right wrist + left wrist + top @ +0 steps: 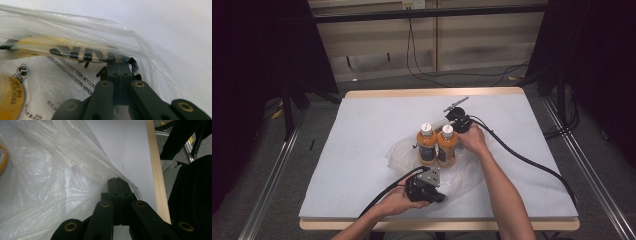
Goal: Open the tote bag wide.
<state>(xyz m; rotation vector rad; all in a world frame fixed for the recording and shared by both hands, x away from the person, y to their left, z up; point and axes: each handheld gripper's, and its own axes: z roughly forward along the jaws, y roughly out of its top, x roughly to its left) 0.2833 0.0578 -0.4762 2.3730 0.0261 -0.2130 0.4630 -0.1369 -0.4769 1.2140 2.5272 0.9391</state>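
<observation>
Jaws of the left gripper (116,181) and right gripper (119,65) are pinched on the plastic bag (462,176), apparently so it can be drawn around the juice bottles (438,145).

1. Table (362,150): white top, pale wooden edging on the near and far sides.
2. Clear plastic bag (462,177): crumpled, lying directly on the table top near the middle.
3. Two orange bottles (437,145): upright, side by side, touching, on the bag.

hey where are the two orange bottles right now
In the high view the two orange bottles stand upright side by side near the table's middle, on the clear plastic bag, between the left hand-held gripper and the right hand-held gripper.
</observation>
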